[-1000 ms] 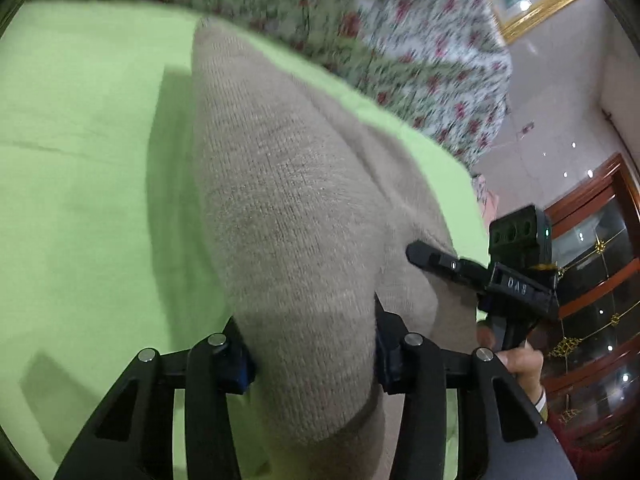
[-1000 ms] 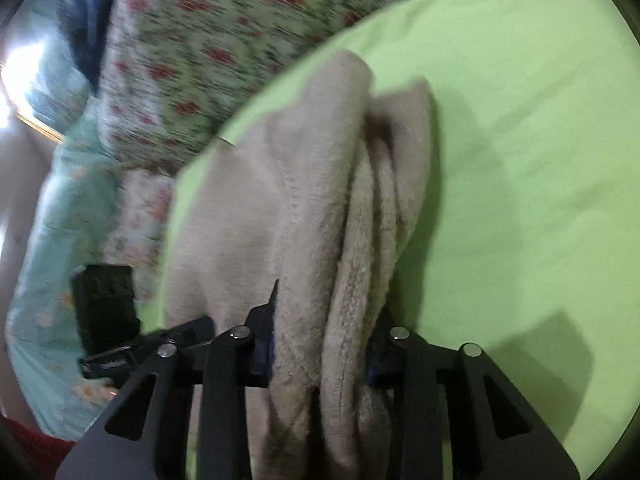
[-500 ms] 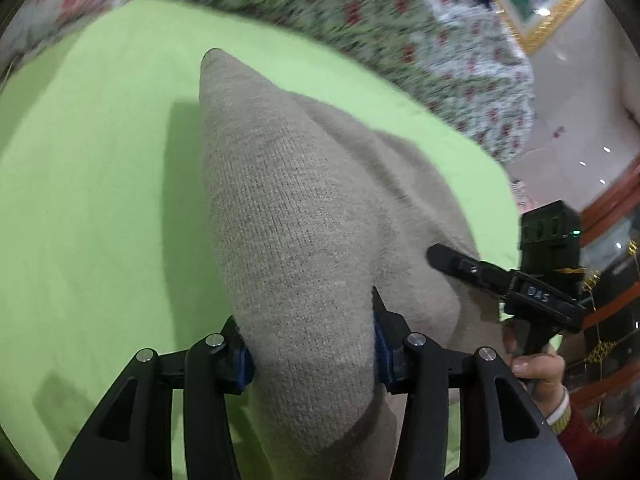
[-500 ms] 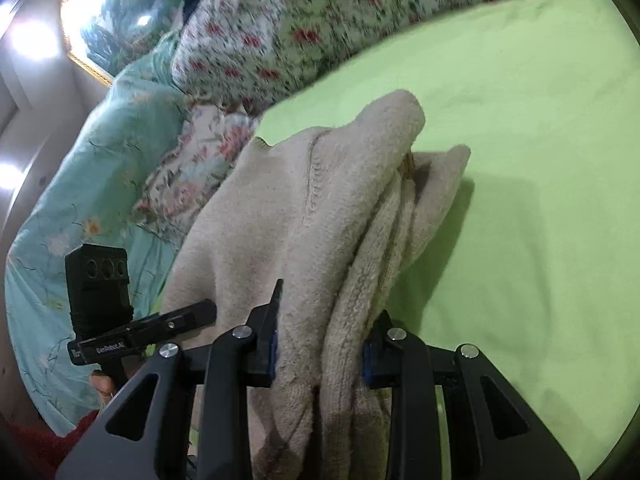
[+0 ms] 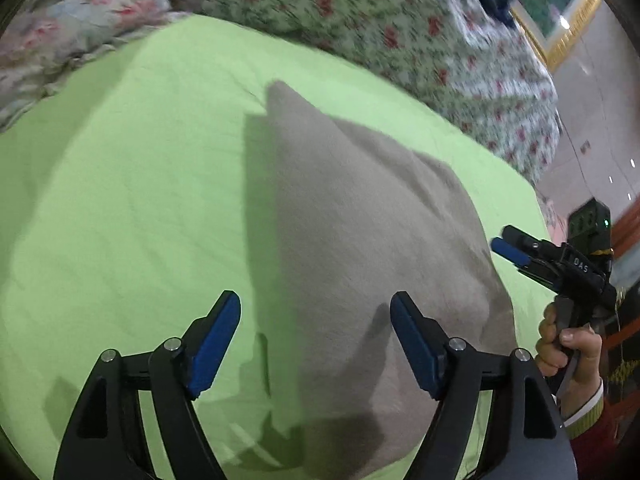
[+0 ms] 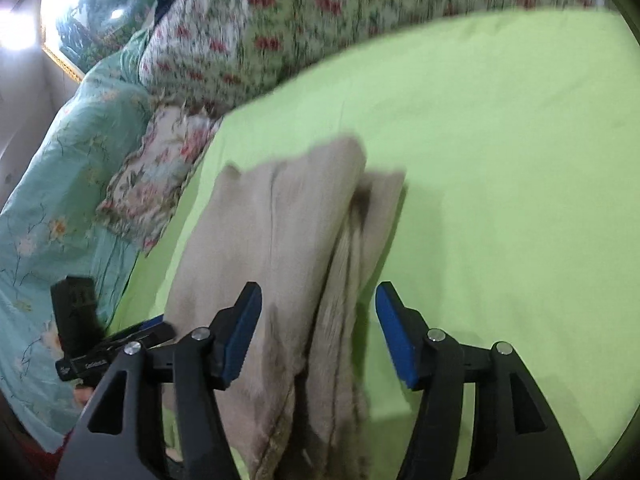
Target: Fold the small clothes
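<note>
a beige knitted sweater [image 5: 360, 248] lies folded on a lime green sheet [image 5: 120, 208], a soft bundle with a fine, slightly fuzzy knit. in the left wrist view it narrows to a rounded corner toward the far edge of the sheet and widens toward the camera, its surface smooth with a shallow crease near the right side. the left gripper [image 5: 316, 316] hovers over the near part of it with its jaws spread wide, the blue pads [image 5: 214, 344] holding nothing. to the right, the right gripper [image 5: 506, 246] shows in a hand [image 5: 568, 354], just off the sweater's right edge. in the right wrist view the sweater [image 6: 280, 248] shows stacked layers along its right side, with a ribbed edge running down the fold. the right gripper [image 6: 318, 308] is also parted and empty above it. a floral quilt [image 6: 288, 32] lies along the far edge of the sheet [image 6: 500, 160].
</note>
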`<state>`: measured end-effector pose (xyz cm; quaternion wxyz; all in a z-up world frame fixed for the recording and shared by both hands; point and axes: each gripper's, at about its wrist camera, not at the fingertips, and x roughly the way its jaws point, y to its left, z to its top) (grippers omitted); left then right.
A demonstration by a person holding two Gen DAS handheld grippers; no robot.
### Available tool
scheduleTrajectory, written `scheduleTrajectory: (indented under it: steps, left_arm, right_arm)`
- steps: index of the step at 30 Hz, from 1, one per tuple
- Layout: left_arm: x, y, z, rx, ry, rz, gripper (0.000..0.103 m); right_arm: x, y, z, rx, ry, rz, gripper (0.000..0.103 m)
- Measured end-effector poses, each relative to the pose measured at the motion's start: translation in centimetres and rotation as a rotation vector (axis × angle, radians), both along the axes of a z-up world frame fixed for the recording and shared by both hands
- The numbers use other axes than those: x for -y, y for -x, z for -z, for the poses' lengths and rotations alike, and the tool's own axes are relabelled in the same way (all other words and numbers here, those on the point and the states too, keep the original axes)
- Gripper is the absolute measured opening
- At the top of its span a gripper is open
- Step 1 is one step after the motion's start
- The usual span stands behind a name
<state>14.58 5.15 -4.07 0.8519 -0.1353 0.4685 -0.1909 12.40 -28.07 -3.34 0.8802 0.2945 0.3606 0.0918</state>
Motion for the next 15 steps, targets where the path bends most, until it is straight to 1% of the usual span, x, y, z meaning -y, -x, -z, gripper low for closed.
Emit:
scheduleTrajectory:
  steps: [2,4,5,8,9,10,11,13,14,15]
  left_arm:
    - [-0.9,-0.5,0.0,-0.005,0.017,-0.032,0.077]
    - [-1.2,-1.2,0.1,-0.014,0.016,-0.054,0.077]
    - [-1.2,-1.5,0.3,-0.02,0.011,-0.059,0.076]
    - [-0.9,-2.4,0.9,-0.043,0.009,-0.065,0.077]
    - [-0.8,-2.4,1.2,-0.048,0.009,-0.062,0.077]
    - [-0.5,-2.6,1.2,-0.05,0.005,-0.055,0.076]
    - [-0.3,-2.4,1.2,-0.046,-0.003,-0.046,0.074]
    - [0.4,-2.1,0.9,-0.031,-0.024,-0.029,0.072]
    - [0.9,-2.0,0.9,-0.028,-0.045,-0.021,0.072]
    - [1.2,-1.9,1.1,-0.034,-0.056,-0.018,0.073]
  right_arm:
    - [0.3,-1.0,-0.7,0.023,0.007,0.017,0.06]
    - [0.4,-2.8,-0.7,0.017,0.01,0.031,0.06]
    - [0.4,-3.5,-0.5,0.01,0.013,0.041,0.058]
    - [0.2,-6.4,0.6,-0.023,0.002,0.06,0.048]
    - [0.3,-7.2,1.2,-0.039,-0.007,0.051,0.042]
    - [0.2,-7.9,1.8,-0.062,-0.016,0.039,0.018]
    - [0.3,-8.3,1.8,-0.068,-0.021,0.037,0.009]
    - [0.8,-7.1,0.2,0.036,-0.042,0.041,0.009]
    - [1.1,-6.4,-0.6,0.07,-0.033,0.053,0.008]
    - [1.3,-6.0,-0.9,0.075,-0.018,0.063,0.008]
